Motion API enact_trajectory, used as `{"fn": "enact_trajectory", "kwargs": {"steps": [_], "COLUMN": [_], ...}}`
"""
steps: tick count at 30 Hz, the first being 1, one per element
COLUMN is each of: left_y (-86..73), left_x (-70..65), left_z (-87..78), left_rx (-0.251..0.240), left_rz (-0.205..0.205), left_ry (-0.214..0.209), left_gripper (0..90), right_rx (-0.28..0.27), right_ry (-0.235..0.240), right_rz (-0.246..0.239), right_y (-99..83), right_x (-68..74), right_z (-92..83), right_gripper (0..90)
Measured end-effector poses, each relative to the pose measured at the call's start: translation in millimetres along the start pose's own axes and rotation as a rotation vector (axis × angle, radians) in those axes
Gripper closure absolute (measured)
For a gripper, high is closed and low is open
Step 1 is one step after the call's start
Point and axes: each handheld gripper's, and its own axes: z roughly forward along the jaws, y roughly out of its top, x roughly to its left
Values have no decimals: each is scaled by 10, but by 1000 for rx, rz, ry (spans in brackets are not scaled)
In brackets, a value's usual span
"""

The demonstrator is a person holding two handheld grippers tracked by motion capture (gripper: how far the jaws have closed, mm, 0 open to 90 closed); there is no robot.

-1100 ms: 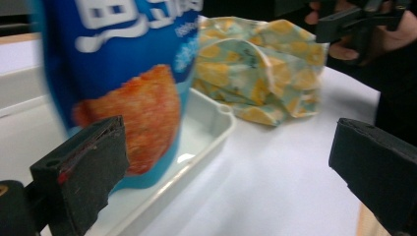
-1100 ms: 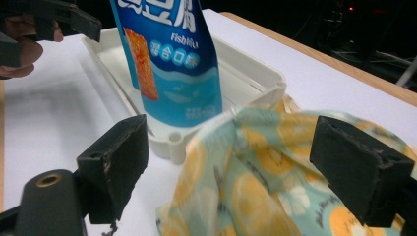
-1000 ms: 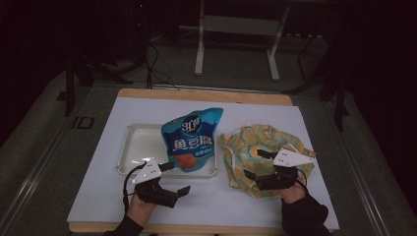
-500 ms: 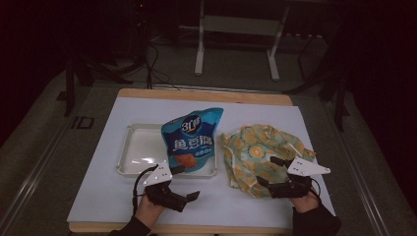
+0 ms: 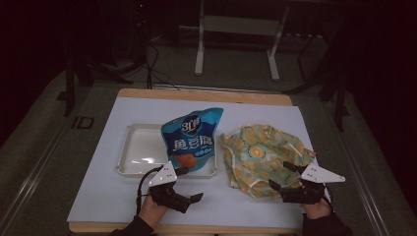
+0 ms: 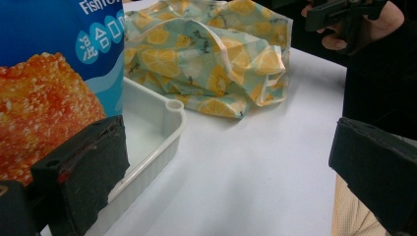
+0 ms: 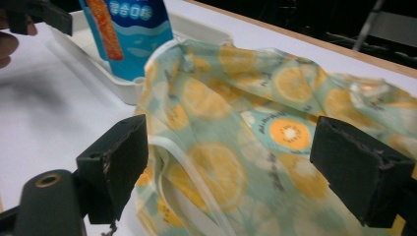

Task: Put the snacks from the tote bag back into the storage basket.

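A blue snack bag printed with a fried piece leans in the white tray. Right of the tray, a crumpled lemon-print bag lies on the table. My left gripper hovers open in front of the tray's near right corner, holding nothing. In the left gripper view, the snack bag and tray rim sit by the left jaw. My right gripper is open at the lemon-print bag's near edge. In the right gripper view, the jaws straddle the lemon-print bag without closing on it.
A white mat covers the wooden table, with its edge close in front of both hands. Beyond the table are a dark floor, cables and a metal stand. The other hand and its gripper appear far off in the left gripper view.
Both grippers have drawn back toward the near table edge and slightly rightward. The right one has slid off the lemon-print bag's middle to its near edge. Both stay open.
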Motion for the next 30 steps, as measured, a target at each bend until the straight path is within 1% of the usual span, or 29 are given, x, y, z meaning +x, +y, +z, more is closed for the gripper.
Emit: {"fn": "enact_trajectory", "kwargs": {"steps": [7,9,10,12,13,14,17,19,20,22,23,25,27,30], "left_y": [-13,-13,-12,-12,-13,-16,-22,-24,-26,-29,-32,-37,-46,-57], "left_x": [-11,-3,2,7,7,4,1,3,4,0,-3,-7,-6,-4], "left_z": [35,42,46,59,67,73,80,78,74,71,69,69,68,59], "left_rx": [6,6,6,9,16,20,16,11,7,7,6,8,10,11], "left_rz": [12,12,14,13,19,22,20,18,15,12,16,18,17,15], "left_ry": [-3,4,6,0,4,6,8,9,9,10,11,12,11,11], "left_gripper": [19,19,19,20,19,19,20,19,20,20,19,20,19,20], "right_rx": [-19,-19,-18,-22,-24,-32,-45,-58,-56,-61,-66,-60,-51,-49], "right_ry": [-65,-88,-111,-121,-124,-140,-155,-172,-165,-178,-177,-176,-167,-166], "right_rz": [23,30,31,41,48,52,64,63,65,63,65,53,54,52], "right_y": [-110,-133,-149,-172,-184,-202,-232,-244,-242,-237,-234,-237,-242,-244], "right_x": [-72,-87,-100,-117,-123,-122,-126,-127,-133,-132,-131,-124,-119,-111], "right_z": [-151,-178,-195,-219,-234,-253,-294,-304,-304,-305,-302,-283,-265,-253], "right_gripper": [145,145,144,144,144,144,144,144,143,142,142,142,141,141]}}
